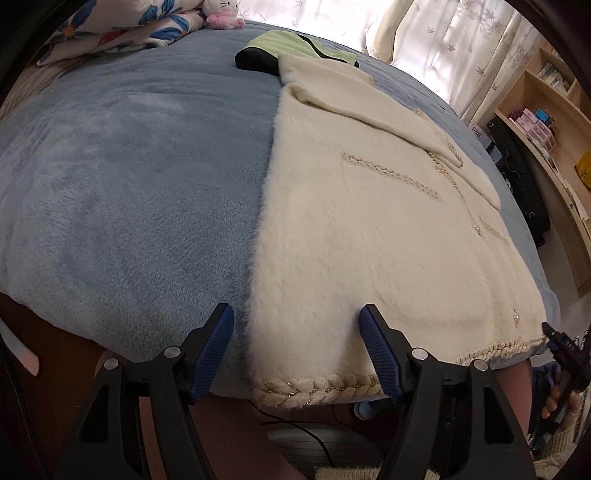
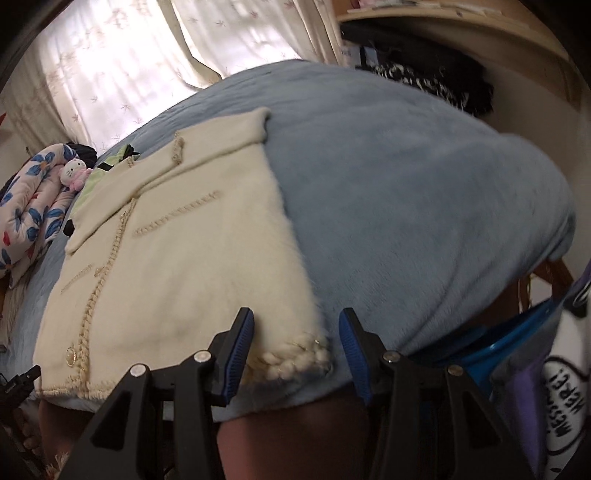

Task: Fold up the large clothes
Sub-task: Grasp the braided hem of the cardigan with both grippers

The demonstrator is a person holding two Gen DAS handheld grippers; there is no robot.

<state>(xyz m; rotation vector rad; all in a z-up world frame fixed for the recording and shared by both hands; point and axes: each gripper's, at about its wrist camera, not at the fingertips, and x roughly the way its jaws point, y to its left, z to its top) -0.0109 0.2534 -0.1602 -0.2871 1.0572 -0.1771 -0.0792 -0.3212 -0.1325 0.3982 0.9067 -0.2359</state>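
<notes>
- Cream cardigan (image 1: 369,221), left wrist view: the fluffy garment lies flat on the blue fleece blanket (image 1: 129,184) covering the bed, its sleeves folded in across the front and its braided hem (image 1: 314,389) at the near edge of the bed.
- Left gripper (image 1: 297,354), same view: jaws stand wide, straddling the near left corner of the hem (one blue pad over the blanket, the other over the pile of the knit); nothing is pinched yet.
- Background, same view: a green and black garment (image 1: 295,50) lies beyond the collar end, a floral quilt (image 1: 122,26) and a pink plush toy (image 1: 223,14) beyond that; the other gripper's tip shows at the right hem corner.
- Cardigan (image 2: 177,266), right wrist view: the same garment seen from its other side, its gold-trimmed placket and a pearl button (image 2: 70,355) towards the left.
- Right gripper (image 2: 297,354), same view: jaws moderately open around the near right hem corner (image 2: 295,360), which sits between the pads without visible pressure.
- Handling, judged: thick, soft and limp, fairly light for its bulk; it will sag and drape when lifted and not hold a crease sharply. The plaited hem corners offer the firmest purchase (denser than the slippery long pile), so both corners should be pinched deep and lifted together.
</notes>
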